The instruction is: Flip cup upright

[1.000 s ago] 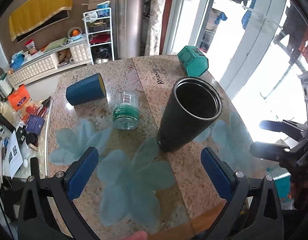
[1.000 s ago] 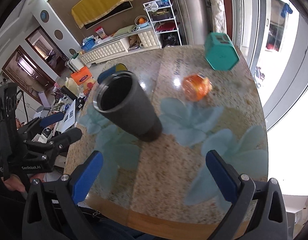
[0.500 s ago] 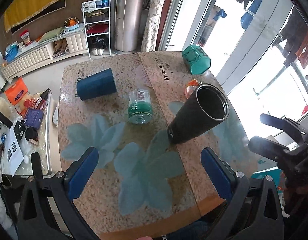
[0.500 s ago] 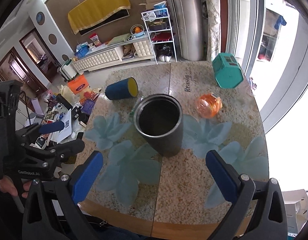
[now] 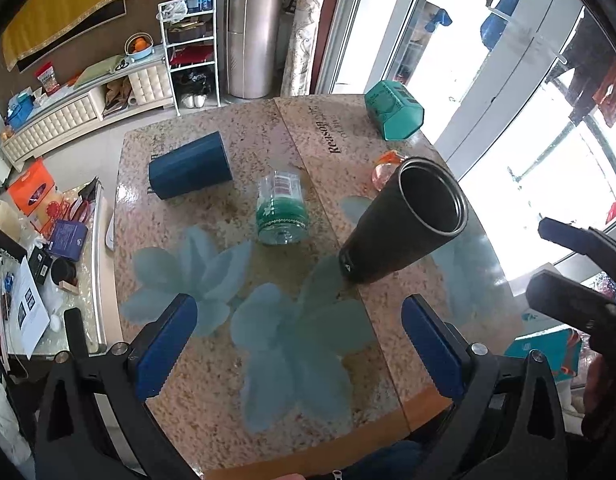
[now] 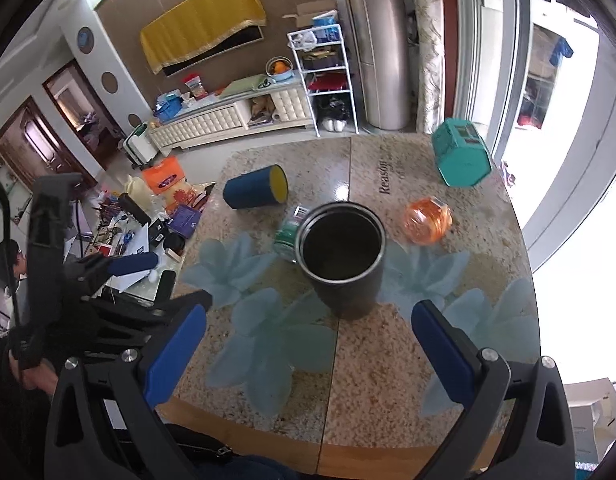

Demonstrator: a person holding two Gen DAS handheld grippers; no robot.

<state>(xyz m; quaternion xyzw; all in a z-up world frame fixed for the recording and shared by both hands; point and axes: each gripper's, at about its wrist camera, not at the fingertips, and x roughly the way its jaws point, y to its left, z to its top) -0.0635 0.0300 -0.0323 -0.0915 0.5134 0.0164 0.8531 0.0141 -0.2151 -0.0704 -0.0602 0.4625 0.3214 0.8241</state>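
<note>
Cup (image 6: 342, 260), the dark tumbler, stands mouth-up on the stone table (image 6: 388, 380), between the painted flowers and free of both tools. Over the last second I have drawn both grippers up and back from it: the table has shrunk in both views while the cup has kept its place, so I judge the flip done. My right gripper (image 6: 308, 350) hovers above the near table edge, looking almost straight down into the cup's mouth, its blue pads spread wide and holding nothing. My left gripper (image 5: 302, 348) hangs off to the cup's left, equally agape and empty. The blue cup (image 5: 190, 170) lies on its side well apart; whether it needs flipping too, I cannot say.
</note>
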